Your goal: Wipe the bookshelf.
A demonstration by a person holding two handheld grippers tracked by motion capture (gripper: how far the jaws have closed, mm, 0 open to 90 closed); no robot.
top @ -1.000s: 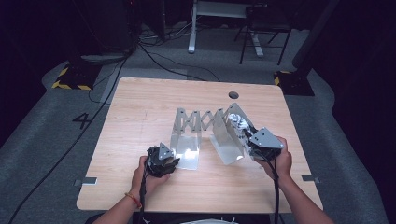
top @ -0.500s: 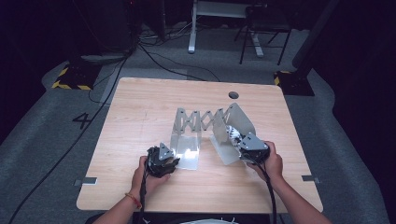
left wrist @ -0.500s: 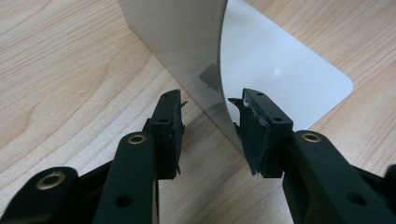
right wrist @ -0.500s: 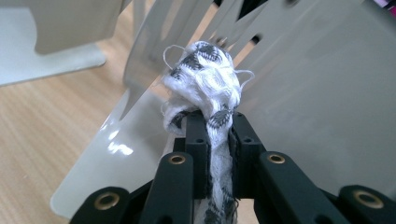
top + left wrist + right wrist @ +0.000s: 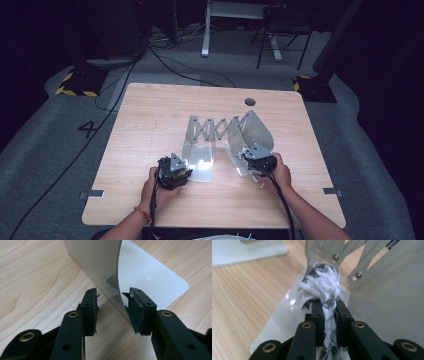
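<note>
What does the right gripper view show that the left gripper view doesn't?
Right gripper view: the right gripper shut on a white and grey cloth, bunched against one end plate, beside the scissor links. Left gripper view: the left gripper straddling the upright edge of the other end plate, jaws apart. Both show the wooden table and shiny metal.

My table (image 5: 150,130) is pale wood; a metal expanding bookend (image 5: 220,132) stands on it before me.
</note>
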